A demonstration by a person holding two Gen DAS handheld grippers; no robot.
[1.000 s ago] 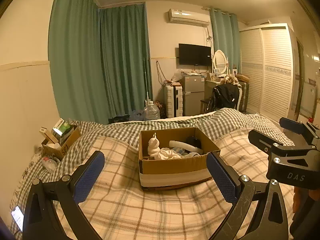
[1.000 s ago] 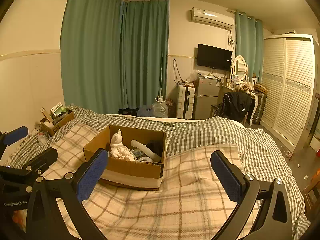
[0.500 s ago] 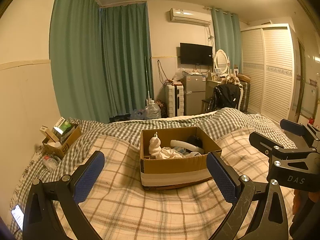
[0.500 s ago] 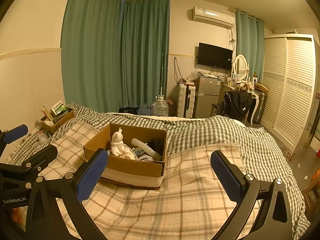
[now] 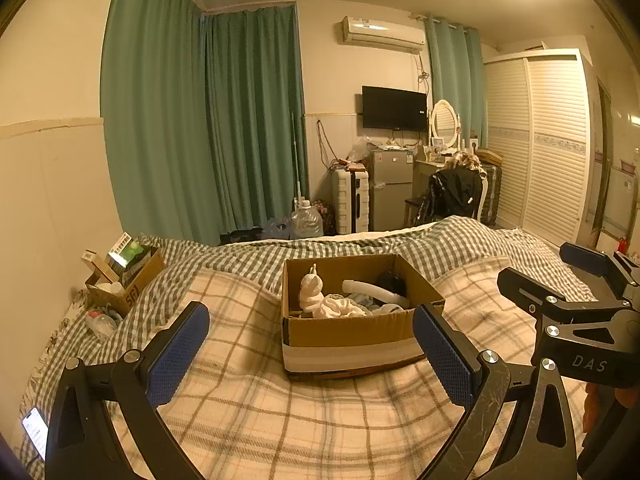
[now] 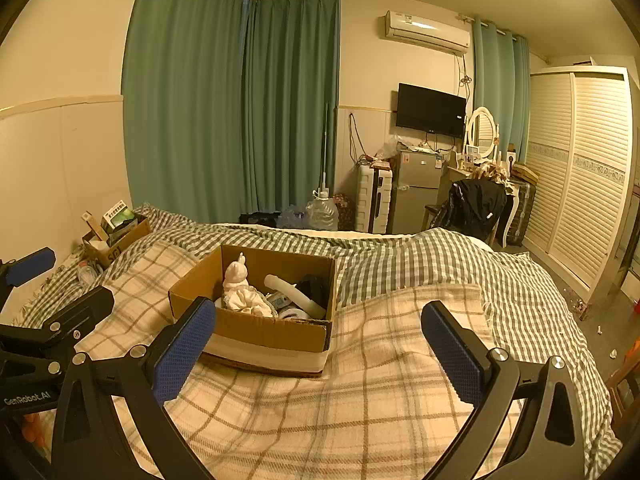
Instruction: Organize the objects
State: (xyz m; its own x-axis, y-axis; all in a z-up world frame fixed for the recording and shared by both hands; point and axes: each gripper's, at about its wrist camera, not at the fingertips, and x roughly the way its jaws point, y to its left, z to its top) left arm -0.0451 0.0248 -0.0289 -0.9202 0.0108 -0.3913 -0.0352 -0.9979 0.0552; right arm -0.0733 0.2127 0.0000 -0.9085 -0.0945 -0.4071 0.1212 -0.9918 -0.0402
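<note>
An open cardboard box (image 5: 352, 332) (image 6: 264, 332) stands on the plaid blanket in the middle of the bed. Inside lie a white plush toy (image 5: 310, 290) (image 6: 236, 278), a white tube (image 5: 374, 292) (image 6: 294, 296), a dark object (image 5: 392, 282) and crumpled white cloth (image 5: 340, 308). My left gripper (image 5: 310, 346) is open and empty, short of the box front. My right gripper (image 6: 318, 340) is open and empty, over the blanket right of the box; it also shows at the right edge of the left wrist view (image 5: 560, 280).
A smaller cardboard box (image 5: 124, 280) with packets sits at the bed's left edge by the wall, a plastic bottle (image 5: 100, 320) beside it. A phone (image 5: 36, 436) lies at the lower left. Beyond the bed stand a water jug (image 5: 306, 222), a fridge (image 5: 390, 188), a chair (image 5: 452, 196) and a wardrobe (image 5: 536, 144).
Both views have shifted slightly; the box sits a little lower and closer in frame. Both grippers stay open and empty.
</note>
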